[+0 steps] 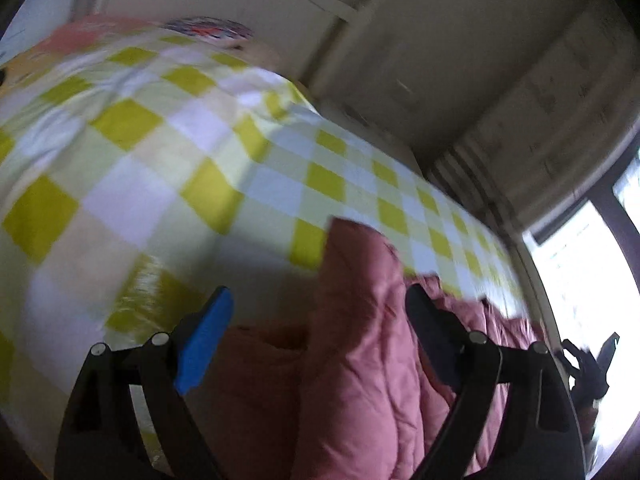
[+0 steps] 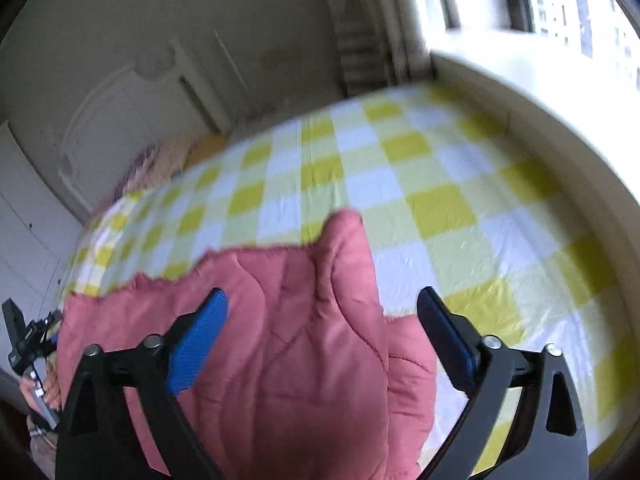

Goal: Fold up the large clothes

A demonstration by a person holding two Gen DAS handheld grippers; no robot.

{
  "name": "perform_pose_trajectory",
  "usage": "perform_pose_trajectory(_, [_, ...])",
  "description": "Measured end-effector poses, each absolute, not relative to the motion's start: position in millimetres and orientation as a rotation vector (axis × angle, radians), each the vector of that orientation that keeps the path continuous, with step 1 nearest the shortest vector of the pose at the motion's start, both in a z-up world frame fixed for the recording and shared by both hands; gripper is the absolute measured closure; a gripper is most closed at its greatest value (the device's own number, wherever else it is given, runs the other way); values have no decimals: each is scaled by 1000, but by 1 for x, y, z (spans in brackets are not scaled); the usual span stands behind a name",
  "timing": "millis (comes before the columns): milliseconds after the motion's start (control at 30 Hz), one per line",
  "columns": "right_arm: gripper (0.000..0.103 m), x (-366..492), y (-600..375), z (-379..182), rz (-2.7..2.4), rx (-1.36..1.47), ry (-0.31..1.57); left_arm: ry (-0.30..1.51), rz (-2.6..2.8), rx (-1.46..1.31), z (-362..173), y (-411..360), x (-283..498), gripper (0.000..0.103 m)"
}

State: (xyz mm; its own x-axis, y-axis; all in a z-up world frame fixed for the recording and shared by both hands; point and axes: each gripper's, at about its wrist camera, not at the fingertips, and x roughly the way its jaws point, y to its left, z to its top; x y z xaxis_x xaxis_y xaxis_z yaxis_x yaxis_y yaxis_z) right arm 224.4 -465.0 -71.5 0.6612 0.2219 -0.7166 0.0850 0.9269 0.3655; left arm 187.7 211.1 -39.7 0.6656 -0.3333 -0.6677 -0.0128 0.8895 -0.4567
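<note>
Both sets of jaws stand apart and grip nothing right now. The pink quilted jacket [image 2: 288, 344] lies on the yellow-checked bedsheet [image 2: 440, 208], bunched into a ridge that runs up between your tools.

Watch the risks. That padded fabric is thick and slippery-looking; if you pinch only the top of the ridge you will likely catch a single layer, and the rest will slide out as you lift. The sheet is loose and wrinkled too, so a low bite could snag sheet together with jacket and drag both. And the pictures are smeared, so judging the hem's true edge from here is shaky.

Now the pose. Your left gripper [image 1: 320, 336] tilts down toward the bed, blue pad [image 1: 204, 344] off to one side of the ridge, the dark finger on the other, neither pressing the cloth. Your right gripper [image 2: 324, 336] angles down likewise, straddling the jacket's raised fold with clear gaps on both sides. At the far left edge of the right view, a hand [image 2: 40, 392] holds the other tool's handle, just beside the jacket's edge.
</note>
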Motion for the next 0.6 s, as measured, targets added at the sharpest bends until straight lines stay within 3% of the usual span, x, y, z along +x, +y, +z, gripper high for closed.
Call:
perform_pose_trajectory(33, [50,227,-464,-76,85,379,869,840,-195,-416,-41,204,191,18])
perform_pose_trajectory(67, [74,229,-460,-80,82,346,888,843,-194,-389,-42,197,194,26])
perform_pose_trajectory(100, [87,228,-456,-80,86,316,877,843,-197,-365,-43,193,196,59])
perform_pose_trajectory(167, [91,217,-445,-61,72,239,803,868,-215,-343,-46,186,198,96])
perform_pose_trajectory(367, [92,205,-426,-2,47,211,666,680,-254,-445,-1,200,168,97])
perform_pose_trajectory(467, [92,237,-422,-35,-19,222,753,686,-171,-437,6,199,178,97])
perform_pose_trajectory(600, [89,267,-430,-114,-34,311,868,809,4,-360,-46,193,211,95])
